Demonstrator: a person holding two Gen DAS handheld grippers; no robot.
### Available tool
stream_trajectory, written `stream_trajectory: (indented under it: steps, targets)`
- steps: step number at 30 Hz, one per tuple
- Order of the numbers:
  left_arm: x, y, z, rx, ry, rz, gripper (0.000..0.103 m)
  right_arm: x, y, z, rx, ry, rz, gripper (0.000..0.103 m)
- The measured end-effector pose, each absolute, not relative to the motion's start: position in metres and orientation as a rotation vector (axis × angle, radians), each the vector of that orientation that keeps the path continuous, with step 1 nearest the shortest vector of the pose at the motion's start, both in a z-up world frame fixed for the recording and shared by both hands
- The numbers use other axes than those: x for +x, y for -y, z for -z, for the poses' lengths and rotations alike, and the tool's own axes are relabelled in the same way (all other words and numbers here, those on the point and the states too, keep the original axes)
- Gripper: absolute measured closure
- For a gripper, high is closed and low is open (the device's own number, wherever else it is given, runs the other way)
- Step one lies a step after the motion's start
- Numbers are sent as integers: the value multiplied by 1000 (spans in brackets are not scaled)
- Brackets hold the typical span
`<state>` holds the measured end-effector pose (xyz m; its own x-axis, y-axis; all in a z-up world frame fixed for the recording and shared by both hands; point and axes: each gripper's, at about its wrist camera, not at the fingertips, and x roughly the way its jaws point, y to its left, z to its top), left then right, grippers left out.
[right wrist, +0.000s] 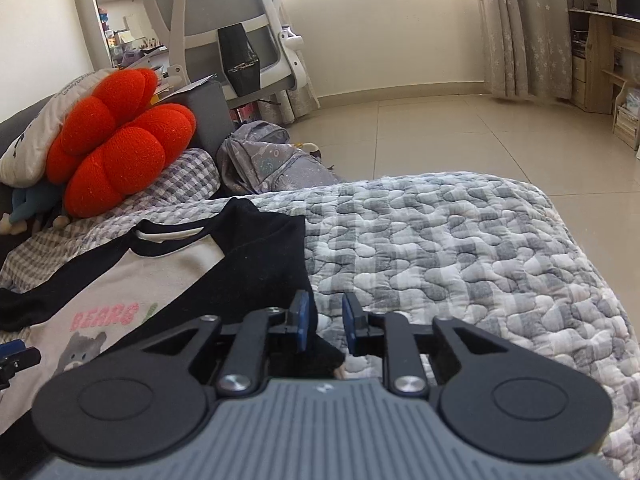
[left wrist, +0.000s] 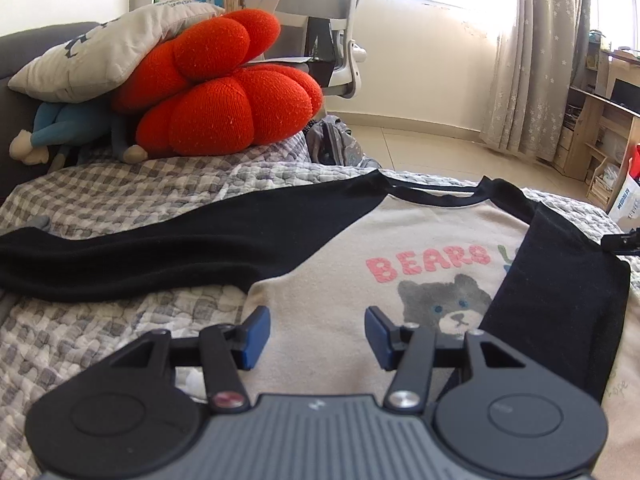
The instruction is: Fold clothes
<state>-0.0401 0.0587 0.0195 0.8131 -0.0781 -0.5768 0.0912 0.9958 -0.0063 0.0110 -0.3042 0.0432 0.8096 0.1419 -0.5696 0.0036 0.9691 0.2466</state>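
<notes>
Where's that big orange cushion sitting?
The orange cushion sits at upper left in both views, on the checked quilt, tucked under a grey pillow.

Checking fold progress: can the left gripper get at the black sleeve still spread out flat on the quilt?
Probably yes. The left gripper hangs open over the shirt's cream front, and the spread sleeve lies bare beside it with nothing between.

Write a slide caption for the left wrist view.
Open left hand-held gripper above a cream bear shirt, one black sleeve folded across it, on a checked quilt.
</notes>
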Motion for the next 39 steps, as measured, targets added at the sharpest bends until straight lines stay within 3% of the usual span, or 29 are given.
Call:
stream_trajectory:
  steps: [2, 8, 10, 11, 19, 22, 26, 32, 36, 39]
  targets:
    - [-45, -63, -21, 14, -633, 100, 43, 4, 311, -43, 274, -627, -103, 61]
    - [-55, -77, -16, -2, -675, 105, 43, -8, 309, -27, 301, -660, -202, 60]
    - [-56, -83, -13, -27, -693, 102, 43, -11, 303, -27, 250, -643, -184, 82]
    - [-57, -86, -11, -39, -702, 100, 43, -11, 300, -29, 231, -641, -174, 85]
    - [-60, -91, -11, -54, -705, 86, 43, -20, 284, -53, 112, -607, -42, 89]
    - [-60, -91, -11, -52, -705, 85, 43, -4, 283, -27, 115, -692, -26, 83]
    - [-60, -95, -13, -72, -711, 87, 43, -9, 288, -29, 151, -656, 7, 61]
    - [-57, -95, -14, -84, -722, 72, 40, -22, 277, -52, 107, -603, 22, 58]
    - [-55, -92, -13, -76, -727, 56, 39, -28, 253, -58, 97, -573, -98, 39]
    - [-54, -92, -13, -76, -732, 49, 39, -21, 232, -41, 63, -630, -139, 39]
